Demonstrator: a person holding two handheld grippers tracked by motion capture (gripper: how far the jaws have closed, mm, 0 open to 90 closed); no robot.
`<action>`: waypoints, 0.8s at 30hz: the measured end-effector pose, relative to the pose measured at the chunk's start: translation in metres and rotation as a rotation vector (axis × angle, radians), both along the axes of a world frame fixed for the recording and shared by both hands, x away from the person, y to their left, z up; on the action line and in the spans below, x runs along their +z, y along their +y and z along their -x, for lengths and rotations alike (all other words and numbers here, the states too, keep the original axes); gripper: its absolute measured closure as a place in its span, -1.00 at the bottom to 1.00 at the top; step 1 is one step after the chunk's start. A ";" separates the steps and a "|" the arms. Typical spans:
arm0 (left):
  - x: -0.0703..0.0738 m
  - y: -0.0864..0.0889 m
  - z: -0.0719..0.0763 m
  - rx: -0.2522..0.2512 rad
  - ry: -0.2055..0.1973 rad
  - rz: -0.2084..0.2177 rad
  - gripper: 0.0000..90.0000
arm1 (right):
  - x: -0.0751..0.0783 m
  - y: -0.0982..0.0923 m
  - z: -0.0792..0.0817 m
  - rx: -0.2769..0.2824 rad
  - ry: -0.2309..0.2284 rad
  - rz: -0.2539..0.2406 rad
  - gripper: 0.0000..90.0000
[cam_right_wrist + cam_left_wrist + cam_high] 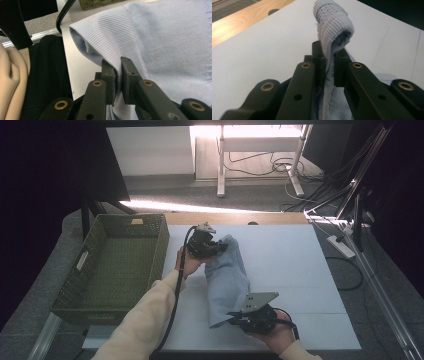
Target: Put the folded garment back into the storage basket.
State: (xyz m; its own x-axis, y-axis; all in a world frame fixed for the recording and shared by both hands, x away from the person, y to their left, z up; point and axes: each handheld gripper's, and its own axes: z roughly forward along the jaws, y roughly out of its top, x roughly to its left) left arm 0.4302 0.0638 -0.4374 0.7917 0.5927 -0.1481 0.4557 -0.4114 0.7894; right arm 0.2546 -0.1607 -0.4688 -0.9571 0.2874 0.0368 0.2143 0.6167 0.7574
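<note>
Both the left tool (pixel 220 248) and the right tool (pixel 231 316) are clamped on the blue knit cloth (pixel 227 280), partly raised off the worktop (pixel 300 270); the green basket (pixel 80 270) at the left edge likely awaits it.

The blue knit cloth (pixel 329 82) runs out of sight between the jaws.

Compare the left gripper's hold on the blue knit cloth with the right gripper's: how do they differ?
The left gripper pinches the far end of the blue knit cloth, beside the green basket; the right gripper pinches the near end, by the table's front edge. The left clamps a thin folded edge with a loop rising above the jaws; the right clamps a bunched fold. Both are shut on it.
</note>
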 end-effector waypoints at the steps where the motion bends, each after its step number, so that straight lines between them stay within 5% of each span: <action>1: 0.001 0.000 0.000 0.001 0.002 0.001 0.83 | 0.001 0.000 0.000 -0.004 0.000 -0.002 0.83; 24: 0.026 0.022 0.002 0.025 -0.016 0.024 0.83 | 0.018 0.012 -0.011 -0.009 -0.050 -0.044 0.83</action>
